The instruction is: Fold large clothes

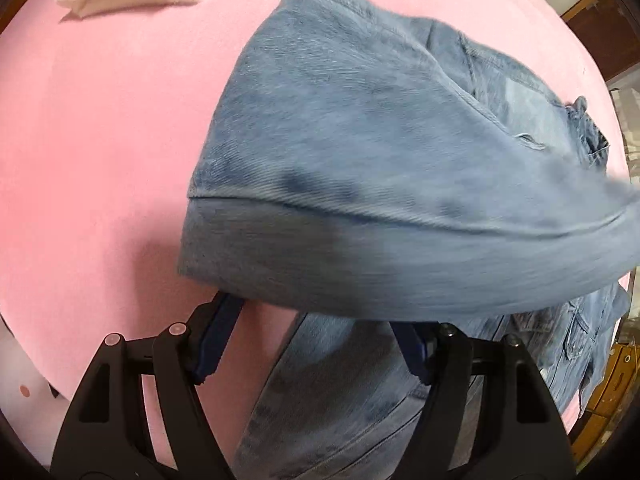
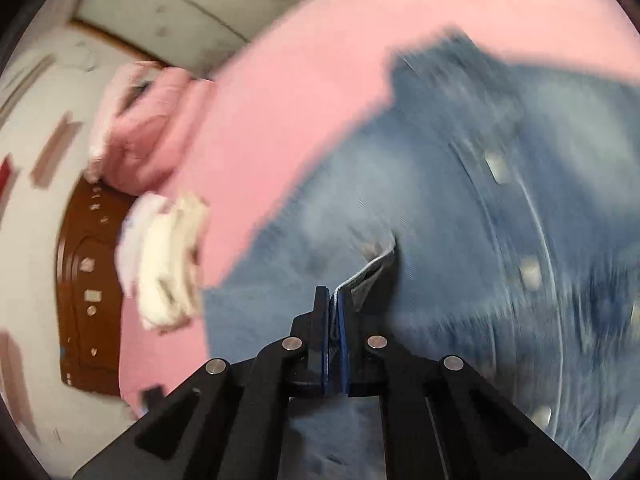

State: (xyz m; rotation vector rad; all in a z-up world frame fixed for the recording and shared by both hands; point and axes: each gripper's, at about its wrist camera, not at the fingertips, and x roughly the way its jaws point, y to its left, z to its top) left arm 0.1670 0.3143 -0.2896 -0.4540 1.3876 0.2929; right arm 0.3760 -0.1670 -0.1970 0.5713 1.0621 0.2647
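On a pink bedsheet (image 1: 100,140), the right gripper (image 2: 334,312) pinches a hem of the denim jacket (image 1: 380,160), carrying a fold across and above the left gripper (image 1: 316,320), jaws wide and empty beneath.

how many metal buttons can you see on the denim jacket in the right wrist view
4: one upper button, one mid-placket, one at the right edge, one low on the denim jacket. Blur and folds may hide more.

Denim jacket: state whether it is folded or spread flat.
Partly folded. In the left wrist view, one part of the denim jacket lies doubled over another on the pink sheet; the right gripper pinches an edge.
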